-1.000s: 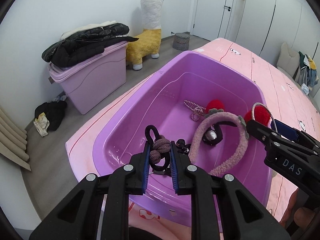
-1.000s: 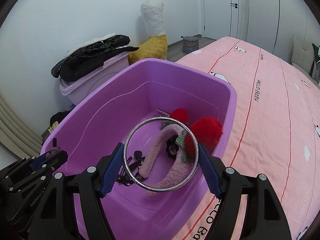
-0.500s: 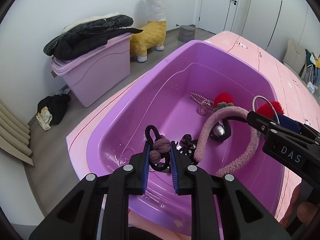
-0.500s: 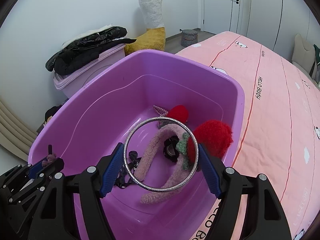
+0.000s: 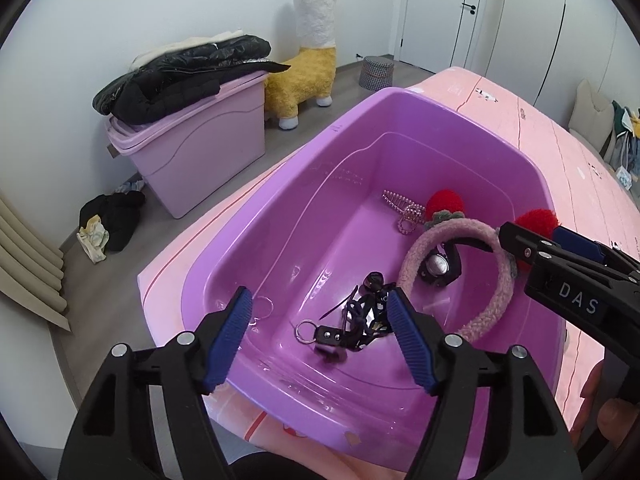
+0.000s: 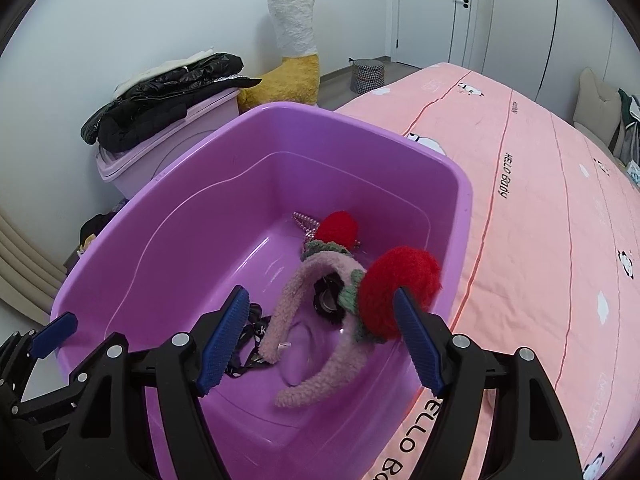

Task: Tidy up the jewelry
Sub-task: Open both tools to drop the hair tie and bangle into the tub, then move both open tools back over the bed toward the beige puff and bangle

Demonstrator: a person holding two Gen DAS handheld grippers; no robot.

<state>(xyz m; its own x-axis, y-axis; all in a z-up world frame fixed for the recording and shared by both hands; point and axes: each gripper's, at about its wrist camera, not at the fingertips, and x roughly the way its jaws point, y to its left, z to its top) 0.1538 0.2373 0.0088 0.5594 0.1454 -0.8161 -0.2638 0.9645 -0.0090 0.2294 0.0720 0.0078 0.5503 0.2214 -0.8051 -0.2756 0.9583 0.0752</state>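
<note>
Purple tub (image 6: 464,200) on pink bedspread (image 6: 540,216) — white-walled bedroom.

A purple tub (image 5: 400,104) on the pink bed held a fuzzy pink headband (image 5: 460,232) with red pompoms, a beaded comb (image 5: 404,208) at the far end and dark tangled pieces (image 5: 360,320) at the near end.

A tub (image 5: 320,168) is set on the bed (image 5: 560,152) at frame centre. Inside it, a headband (image 5: 460,232) is placed at the right, with a watch (image 5: 440,266) enclosed by its arc, a comb clip (image 5: 404,210) behind it, and a tangle of straps (image 5: 356,320) toward the lower centre. A lidded bin (image 5: 200,148) is seen on the floor at the upper left, with a jacket (image 5: 180,76) piled on it.
</note>
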